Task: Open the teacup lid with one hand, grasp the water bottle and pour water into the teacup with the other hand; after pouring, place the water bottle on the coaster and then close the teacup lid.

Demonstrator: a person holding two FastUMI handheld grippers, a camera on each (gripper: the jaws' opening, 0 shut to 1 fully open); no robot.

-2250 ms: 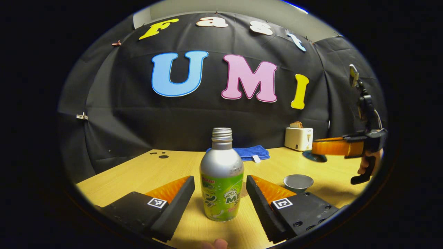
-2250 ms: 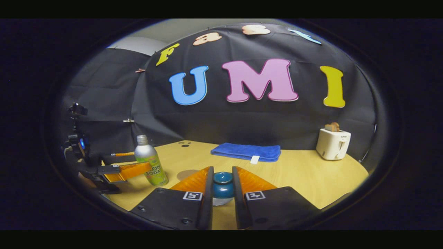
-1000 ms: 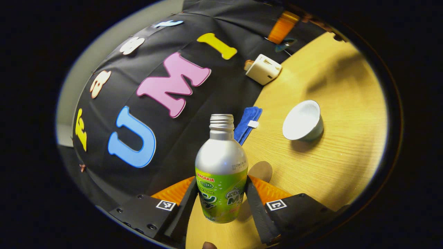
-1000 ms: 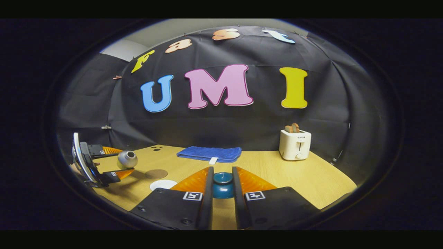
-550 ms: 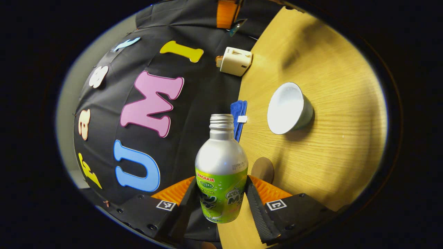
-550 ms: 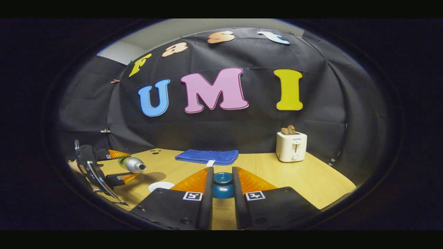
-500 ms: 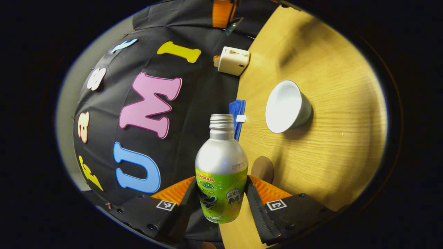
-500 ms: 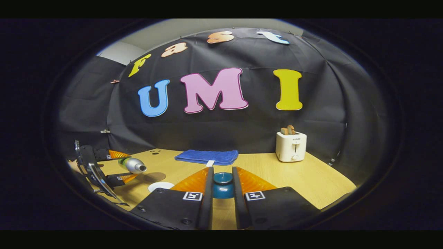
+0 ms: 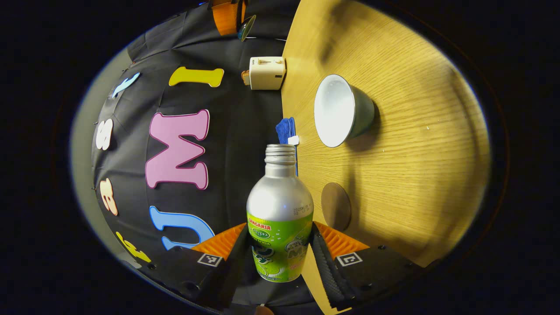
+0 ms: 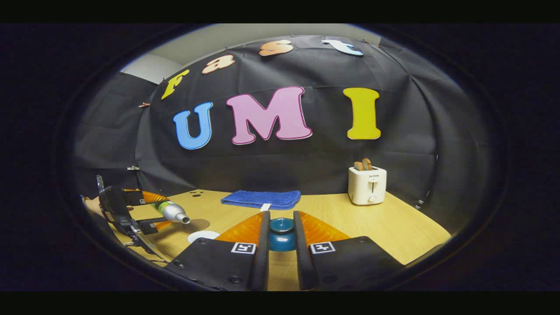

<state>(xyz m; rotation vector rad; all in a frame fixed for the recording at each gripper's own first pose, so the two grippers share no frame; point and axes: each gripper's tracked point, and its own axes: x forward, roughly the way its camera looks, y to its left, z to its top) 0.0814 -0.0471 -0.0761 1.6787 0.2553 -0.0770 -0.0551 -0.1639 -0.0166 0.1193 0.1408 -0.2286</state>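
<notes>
1. While the left gripper (image 9: pixel 280 258) clamps the water bottle (image 9: pixel 280 218) between both fingers, the bottle lies roughly level, its long axis and open mouth aimed toward the teacup (image 9: pixel 343 109).
2. The teacup stands uncovered on the table (image 9: pixel 415 144), ahead of the mouth and off to one side; by this judgement, the mouth must come over the rim before water can land inside.
3. The right gripper (image 10: pixel 281 238) grips the blue teacup lid (image 10: pixel 281 234), held clear.
4. The coaster (image 9: pixel 336 206) lies near the cup.
5. Beyond: a wooden tabletop, blue towel (image 10: pixel 261 198), toaster (image 10: pixel 367 185).
</notes>
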